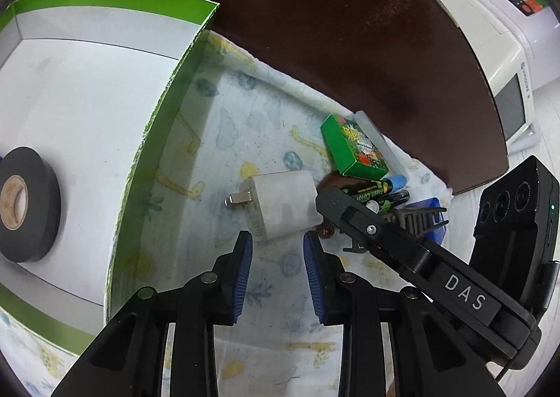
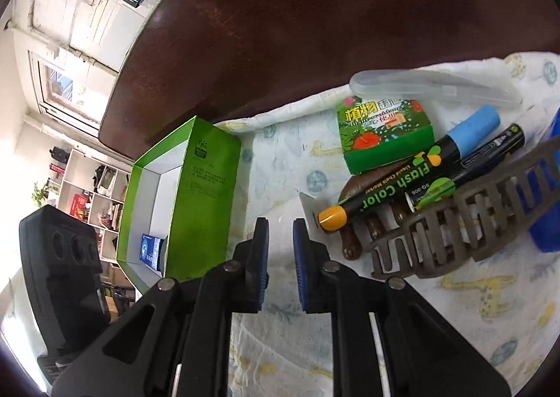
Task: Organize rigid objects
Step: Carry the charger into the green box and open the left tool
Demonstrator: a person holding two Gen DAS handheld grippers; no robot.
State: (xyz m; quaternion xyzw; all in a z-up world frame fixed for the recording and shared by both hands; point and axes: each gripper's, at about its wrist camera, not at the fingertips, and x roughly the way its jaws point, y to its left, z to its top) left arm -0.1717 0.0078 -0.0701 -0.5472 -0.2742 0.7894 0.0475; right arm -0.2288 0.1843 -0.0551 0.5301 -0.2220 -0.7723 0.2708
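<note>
The white plastic plug-in charger block with two metal prongs (image 1: 283,202) lies on its side on the pale printed cloth with yellow giraffe figures (image 1: 224,138), between the open green-and-white cardboard box (image 1: 168,110) and the cluster of small items; its prongs point toward the box wall, so its long axis runs crosswise to the left gripper (image 1: 278,244); the block sits directly ahead of that gripper's blue pads (image 1: 245,267), just beyond the tips, with the jaws spread moderately wide and holding nothing, the gap looking about as wide as the block's short side; the left gripper is judged the nearer and better aligned of the two, needing only a short forward advance before closing.

The right gripper (image 2: 281,232) approaches from the far side of the block; its jaws stand narrow and empty; in its view the block is mostly hidden behind the pads, so contact cannot be confirmed; in the left wrist view its black finger reaches close beside the block's right edge.

Beyond the block lie a green printed rectangular carton (image 1: 353,146), a black chalk marker with a light blue cap (image 2: 413,176), a brown plastic hair claw clip (image 2: 465,215) and a clear plastic tube case (image 2: 434,85).

Inside the box rests a roll of black tape (image 1: 26,204); the cloth covers a dark red-brown wooden counter (image 1: 315,29).
</note>
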